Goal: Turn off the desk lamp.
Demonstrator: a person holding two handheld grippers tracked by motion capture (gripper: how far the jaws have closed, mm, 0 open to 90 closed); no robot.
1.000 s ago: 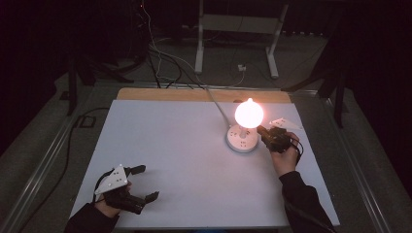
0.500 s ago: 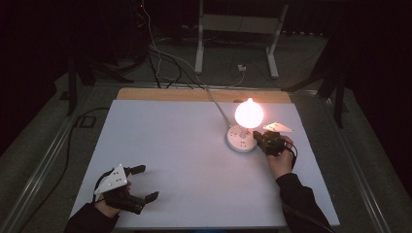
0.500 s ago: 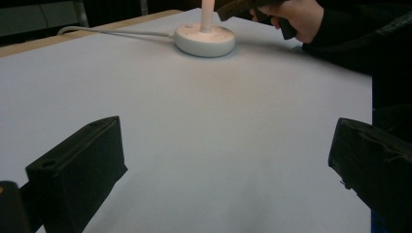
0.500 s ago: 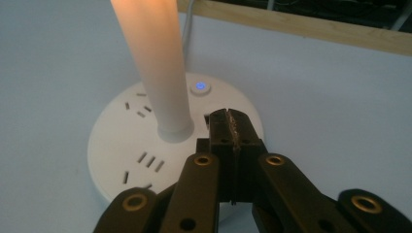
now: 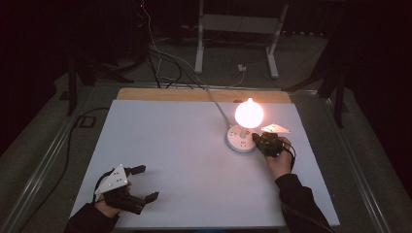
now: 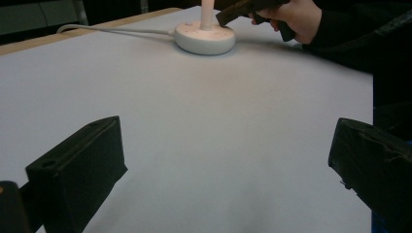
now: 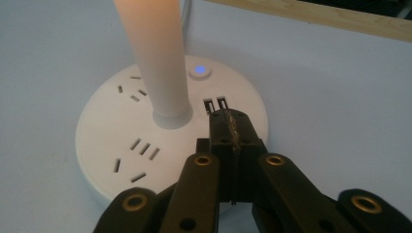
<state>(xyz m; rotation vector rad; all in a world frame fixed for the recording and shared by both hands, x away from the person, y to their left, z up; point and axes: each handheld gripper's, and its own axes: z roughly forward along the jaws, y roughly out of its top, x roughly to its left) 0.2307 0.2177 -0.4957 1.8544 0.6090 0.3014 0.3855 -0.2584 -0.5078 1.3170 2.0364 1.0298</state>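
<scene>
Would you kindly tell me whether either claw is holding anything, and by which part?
Nothing is held: the right claw is shut empty over the lamp base; the left claw is open.

White lamp base [image 7: 170, 145], blue button [image 7: 199, 70], glowing orange bulb [image 5: 249, 113], black fingers [image 7: 228, 141].

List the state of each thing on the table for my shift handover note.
Round white lamp base with sockets: small button glows blue.
Globe-shaped lamp bulb: lit, glowing orange.
Right gripper: jaws shut, empty, tips over the base's two USB slots.
Left gripper: jaws open, empty, resting at the near left of the white table.
</scene>
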